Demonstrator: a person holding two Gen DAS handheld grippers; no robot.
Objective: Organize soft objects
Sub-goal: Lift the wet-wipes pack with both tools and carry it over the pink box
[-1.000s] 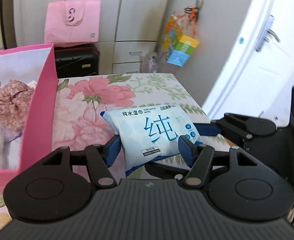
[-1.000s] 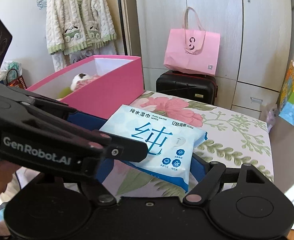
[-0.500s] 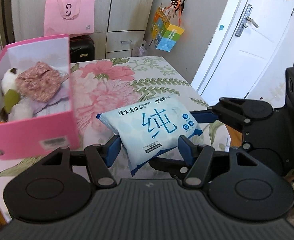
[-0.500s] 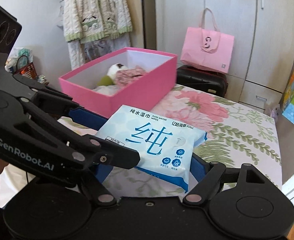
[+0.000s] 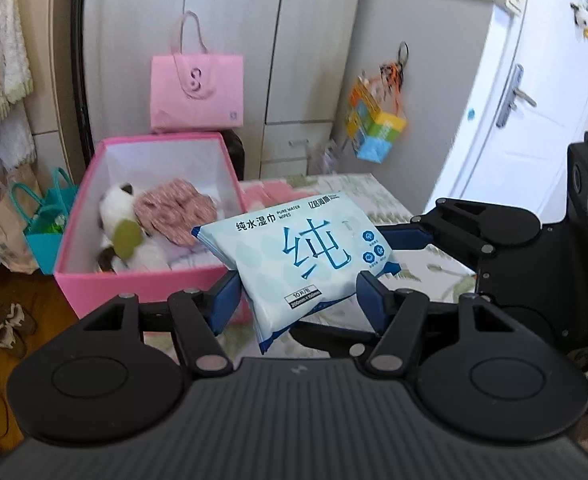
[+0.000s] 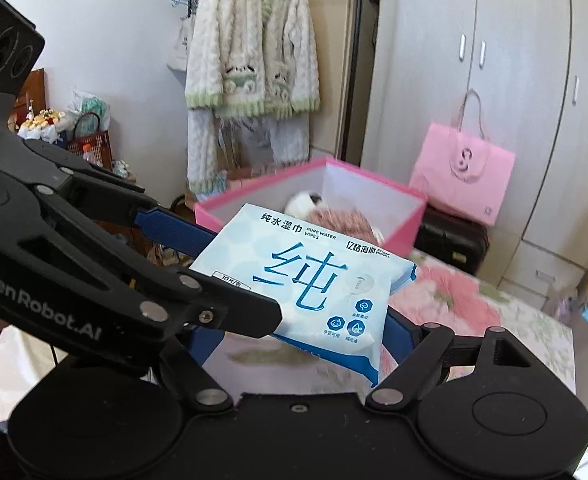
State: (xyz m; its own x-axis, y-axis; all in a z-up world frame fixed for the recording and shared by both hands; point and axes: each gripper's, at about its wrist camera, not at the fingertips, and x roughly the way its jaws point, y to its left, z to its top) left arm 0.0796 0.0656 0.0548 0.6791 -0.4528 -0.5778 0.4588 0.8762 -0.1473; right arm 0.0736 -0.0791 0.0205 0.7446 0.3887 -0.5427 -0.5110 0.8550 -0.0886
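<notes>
While R hand-held gripper (image 6: 294,332) opens round wipes pack (image 5: 301,256), L hand-held gripper (image 5: 294,296) pinches it

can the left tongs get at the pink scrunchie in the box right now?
Probably not. The left tongs are shut on the wet wipes pack, so nothing is free to grasp. The pink scrunchie lies exposed on top in the open pink box; once the pack is released, the path looks clear.

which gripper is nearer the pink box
Left. The left gripper holds the wipes pack on the side beside the pink box; the right gripper, jaws opening, is at the pack's far side.
</notes>
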